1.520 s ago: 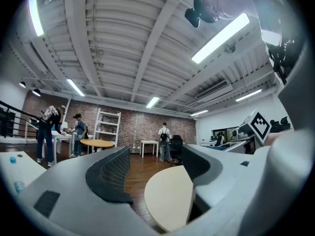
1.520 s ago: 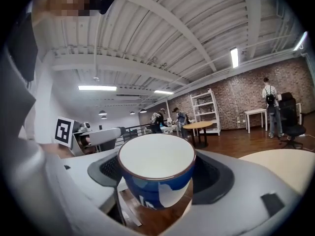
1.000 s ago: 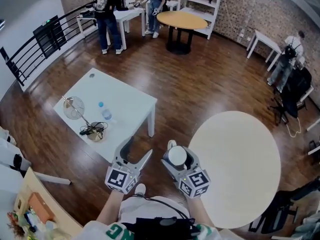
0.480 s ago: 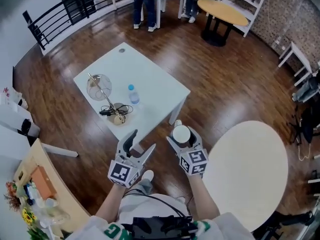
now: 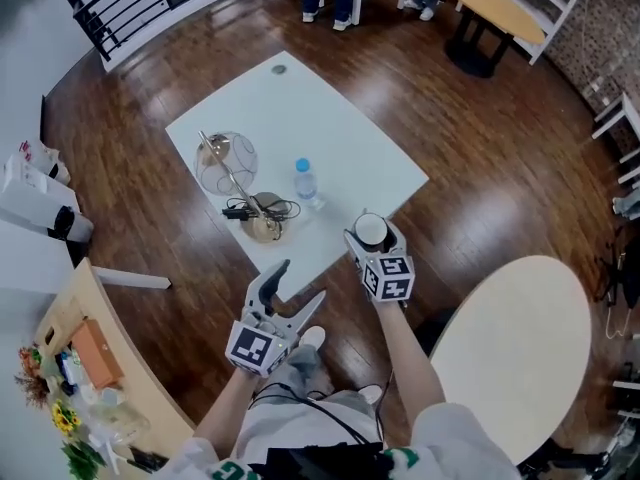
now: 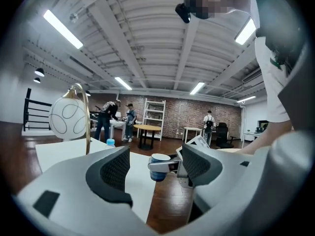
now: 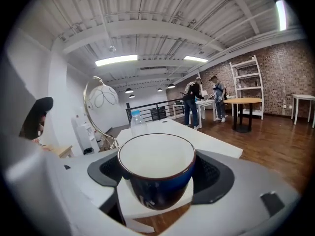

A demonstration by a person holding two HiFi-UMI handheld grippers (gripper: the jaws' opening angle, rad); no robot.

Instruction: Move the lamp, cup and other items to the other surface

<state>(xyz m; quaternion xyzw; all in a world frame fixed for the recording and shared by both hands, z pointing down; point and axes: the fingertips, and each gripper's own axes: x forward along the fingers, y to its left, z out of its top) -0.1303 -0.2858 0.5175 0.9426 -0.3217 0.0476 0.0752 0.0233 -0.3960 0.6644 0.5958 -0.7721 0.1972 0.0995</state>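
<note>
Cup [image 7: 156, 178] upright in right tool [image 5: 371, 234] | left tool [image 5: 298, 284] level, jaws apart

**No legible writing**

No word, brand or number can be read in any view. The left cube [image 5: 252, 349] and right cube [image 5: 388, 277], near the worktop [image 5: 330, 138] edge, carry black-and-white square patterns, not letters. The bottle [image 5: 305, 182] on the worktop is too small to show print. Green lettering on the shirt [image 5: 226, 468] is cut off by the picture's edge.
</note>
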